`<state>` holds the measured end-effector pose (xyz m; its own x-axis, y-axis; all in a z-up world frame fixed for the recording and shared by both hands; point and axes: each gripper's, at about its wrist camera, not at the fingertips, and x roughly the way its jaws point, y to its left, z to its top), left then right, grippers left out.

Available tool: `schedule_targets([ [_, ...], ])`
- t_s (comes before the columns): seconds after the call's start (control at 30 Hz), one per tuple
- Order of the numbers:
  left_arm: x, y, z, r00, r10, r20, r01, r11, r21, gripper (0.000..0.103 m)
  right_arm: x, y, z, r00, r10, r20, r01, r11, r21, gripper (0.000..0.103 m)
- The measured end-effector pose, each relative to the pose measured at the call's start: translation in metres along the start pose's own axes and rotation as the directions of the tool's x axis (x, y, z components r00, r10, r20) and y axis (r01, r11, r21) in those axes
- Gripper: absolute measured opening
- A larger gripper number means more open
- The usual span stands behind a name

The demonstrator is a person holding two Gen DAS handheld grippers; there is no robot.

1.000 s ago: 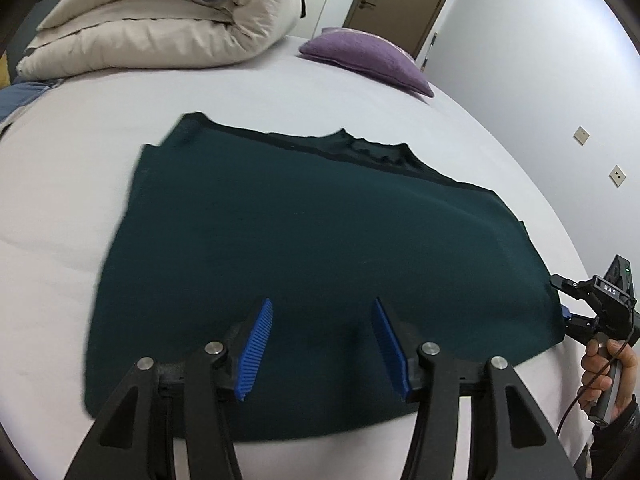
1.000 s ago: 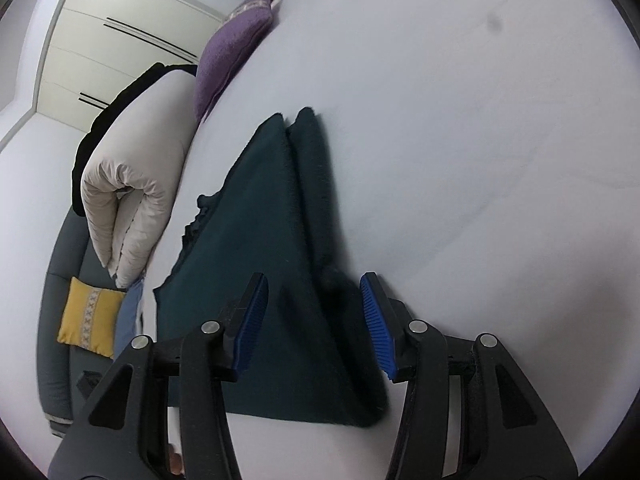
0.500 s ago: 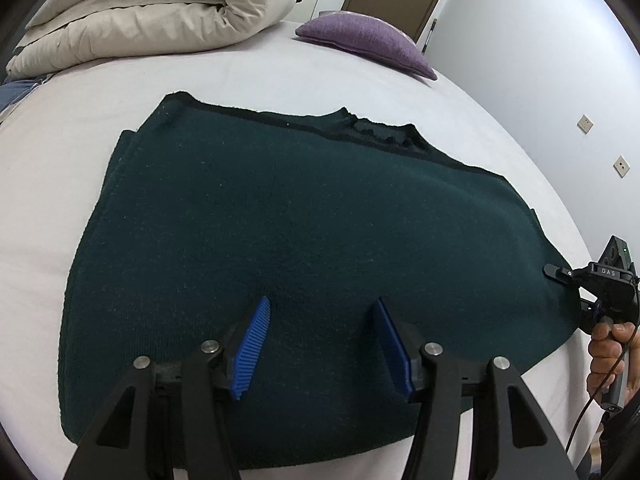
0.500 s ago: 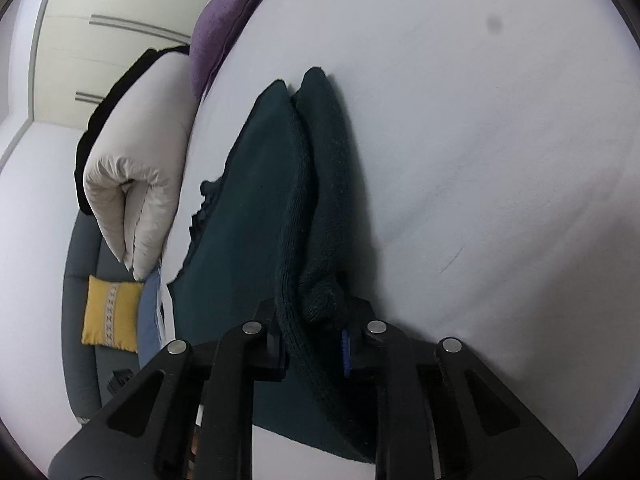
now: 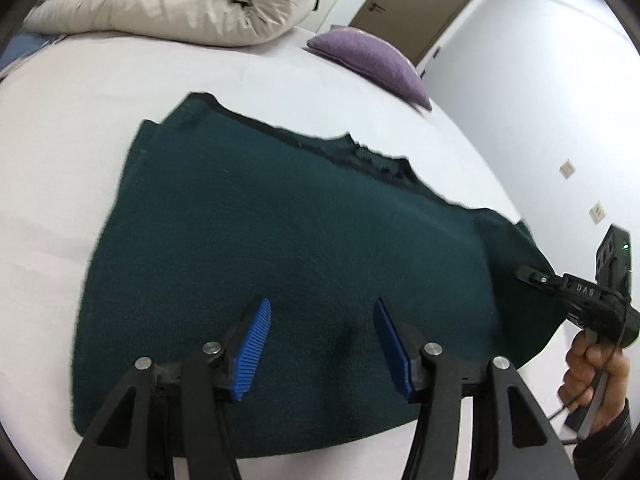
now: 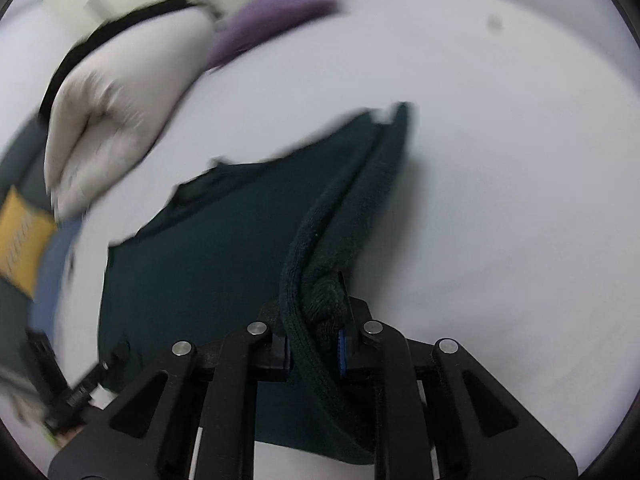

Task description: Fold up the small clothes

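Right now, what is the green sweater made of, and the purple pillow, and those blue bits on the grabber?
Green sweater: probably knitted wool or acrylic, matte, fuzzy, thick at the pinched edge. Purple pillow: soft nubby fabric, perhaps chenille. Blue pads: ridged, matte, likely rubber or plastic.

Both wrist views look steeply down, near, sharing the green sweater.

Dark green knit sweater, spread mostly flat on the white bed sheet, collar along the far edge; right side edge bunched into a thick fold and raised off the sheet
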<state>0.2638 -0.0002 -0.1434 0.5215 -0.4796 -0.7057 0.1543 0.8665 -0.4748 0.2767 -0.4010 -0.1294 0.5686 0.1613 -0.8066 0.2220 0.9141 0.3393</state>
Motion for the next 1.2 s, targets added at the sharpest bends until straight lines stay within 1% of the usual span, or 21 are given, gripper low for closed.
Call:
schedule_targets([
  [0.03, -0.005, 0.005, 0.003, 1.000, -0.021, 0.010, 0.021, 1.000, -0.022, 0.057, 0.001, 0.032, 0.000, 1.000, 0.002, -0.001, -0.002, 0.996, -0.086, 0.014],
  [0.07, -0.009, 0.009, 0.006, 0.999, -0.040, 0.014, 0.040, 0.998, -0.041, 0.057, 0.005, 0.073, -0.003, 1.000, 0.007, -0.009, -0.008, 0.980, -0.199, 0.014],
  [0.13, -0.016, 0.020, 0.012, 0.995, -0.093, 0.023, 0.095, 0.991, -0.094, 0.060, 0.014, 0.127, -0.013, 0.999, 0.042, -0.032, -0.050, 0.939, -0.339, 0.013],
  [0.17, -0.017, 0.024, 0.014, 0.993, -0.113, 0.025, 0.115, 0.987, -0.115, 0.064, 0.025, 0.149, -0.018, 0.998, 0.040, -0.056, -0.059, 0.918, -0.392, 0.013],
  [0.23, -0.015, 0.031, 0.018, 0.985, -0.171, 0.019, 0.172, 0.970, -0.170, 0.065, 0.044, 0.172, -0.028, 0.996, 0.020, -0.086, -0.057, 0.894, -0.444, 0.013],
  [0.27, -0.012, 0.032, 0.020, 0.979, -0.205, 0.016, 0.205, 0.959, -0.194, 0.066, 0.050, 0.179, -0.032, 0.996, 0.015, -0.093, -0.056, 0.888, -0.457, 0.013],
  [0.37, -0.006, 0.025, 0.026, 0.967, -0.256, 0.015, 0.253, 0.943, -0.216, 0.070, 0.055, 0.187, -0.042, 0.997, -0.014, -0.070, -0.022, 0.869, -0.493, 0.013],
  [0.47, 0.005, 0.014, 0.036, 0.954, -0.301, -0.001, 0.292, 0.927, -0.236, 0.073, 0.050, 0.189, -0.047, 0.999, -0.020, -0.046, -0.008, 0.848, -0.530, 0.014],
  [0.5, 0.012, 0.009, 0.042, 0.950, -0.313, -0.014, 0.301, 0.924, -0.238, 0.078, 0.049, 0.189, -0.048, 0.999, -0.018, -0.040, -0.007, 0.843, -0.539, 0.014],
  [0.53, 0.019, 0.005, 0.047, 0.946, -0.323, -0.033, 0.307, 0.921, -0.240, 0.080, 0.047, 0.189, -0.049, 0.999, -0.014, -0.036, -0.008, 0.839, -0.545, 0.014],
  [0.67, 0.045, -0.002, 0.058, 0.937, -0.331, -0.108, 0.292, 0.916, -0.276, 0.080, 0.049, 0.182, -0.057, 1.000, -0.002, -0.021, -0.011, 0.827, -0.563, 0.014],
  [0.73, 0.057, -0.006, 0.060, 0.930, -0.339, -0.144, 0.290, 0.914, -0.284, 0.067, 0.048, 0.180, -0.062, 1.000, 0.004, -0.019, -0.015, 0.819, -0.574, 0.015],
  [0.8, 0.066, -0.014, 0.059, 0.922, -0.338, -0.190, 0.281, 0.920, -0.273, 0.042, 0.048, 0.176, -0.065, 0.999, 0.017, -0.030, -0.031, 0.817, -0.576, 0.020],
  [0.83, 0.068, -0.016, 0.057, 0.920, -0.335, -0.201, 0.278, 0.923, -0.267, 0.036, 0.047, 0.174, -0.067, 0.999, 0.026, -0.036, -0.042, 0.819, -0.572, 0.021],
  [0.87, 0.070, -0.019, 0.056, 0.921, -0.328, -0.209, 0.272, 0.927, -0.259, 0.027, 0.047, 0.173, -0.068, 0.999, 0.036, -0.040, -0.052, 0.822, -0.567, 0.025],
  [0.9, 0.071, -0.020, 0.054, 0.921, -0.327, -0.212, 0.270, 0.928, -0.257, 0.022, 0.047, 0.171, -0.070, 0.998, 0.049, -0.051, -0.069, 0.824, -0.563, 0.029],
  [1.0, 0.070, -0.019, 0.053, 0.917, -0.339, -0.210, 0.281, 0.923, -0.262, 0.016, 0.032, 0.159, -0.081, 0.995, 0.080, -0.062, -0.101, 0.820, -0.563, 0.041],
  [1.03, 0.069, -0.016, 0.053, 0.918, -0.340, -0.206, 0.283, 0.922, -0.263, 0.015, 0.022, 0.153, -0.086, 0.994, 0.094, -0.056, -0.109, 0.819, -0.563, 0.041],
  [1.1, 0.067, -0.011, 0.052, 0.915, -0.351, -0.199, 0.292, 0.916, -0.274, 0.014, -0.002, 0.134, -0.093, 0.986, 0.161, -0.034, -0.154, 0.830, -0.536, 0.041],
  [1.17, 0.063, -0.008, 0.053, 0.919, -0.346, -0.191, 0.288, 0.918, -0.273, 0.014, -0.025, 0.107, -0.095, 0.959, 0.281, -0.019, -0.259, 0.852, -0.454, 0.043],
  [1.2, 0.059, -0.006, 0.054, 0.921, -0.344, -0.185, 0.289, 0.919, -0.270, 0.013, -0.034, 0.090, -0.091, 0.947, 0.322, 0.010, -0.292, 0.871, -0.394, 0.043],
])
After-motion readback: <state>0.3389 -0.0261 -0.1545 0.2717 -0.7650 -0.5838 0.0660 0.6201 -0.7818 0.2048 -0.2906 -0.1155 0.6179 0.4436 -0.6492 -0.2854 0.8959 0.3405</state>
